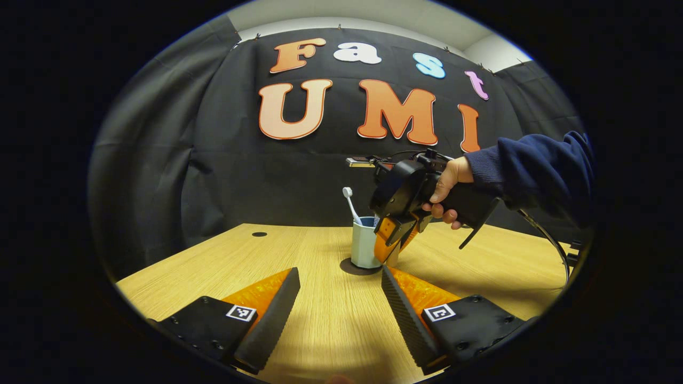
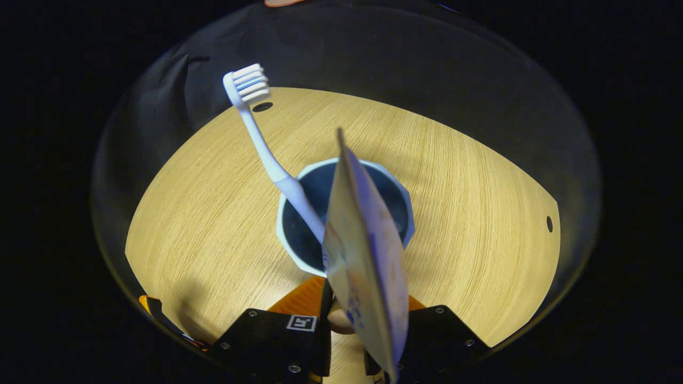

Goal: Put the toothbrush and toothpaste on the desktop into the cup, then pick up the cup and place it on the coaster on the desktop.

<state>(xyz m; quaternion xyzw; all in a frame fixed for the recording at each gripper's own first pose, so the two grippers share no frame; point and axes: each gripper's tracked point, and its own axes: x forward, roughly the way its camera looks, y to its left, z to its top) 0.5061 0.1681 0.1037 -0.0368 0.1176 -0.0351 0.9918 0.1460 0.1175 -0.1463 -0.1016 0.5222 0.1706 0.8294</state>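
Left hand-held gripper spread wide and empty, hovering low over the tabletop a little short of the cup, probably parked there so as to leave the other side room to work. Right hand-held gripper gripped by a hand in a dark blue sleeve and brought in close against the cup's right flank, tilted downward. In the right gripper view, closed narrowly on the toothpaste, tube pinched flat-on between both fingers, with the thin crimped edge pointing away from the camera and the body held in line with the cup's mouth, presumably so as to slide in rather than catch on the rim. Cannot tell whether the lower end sits inside the cup yet. Toothbrush already in the cup, handle down, bristles up, leaning against the rim on the side away from the tube, which leaves most of the opening free. Cup upright on what looks like the dark round coaster, its edge peeping out at the base. Judged as the toothpaste step, near release.
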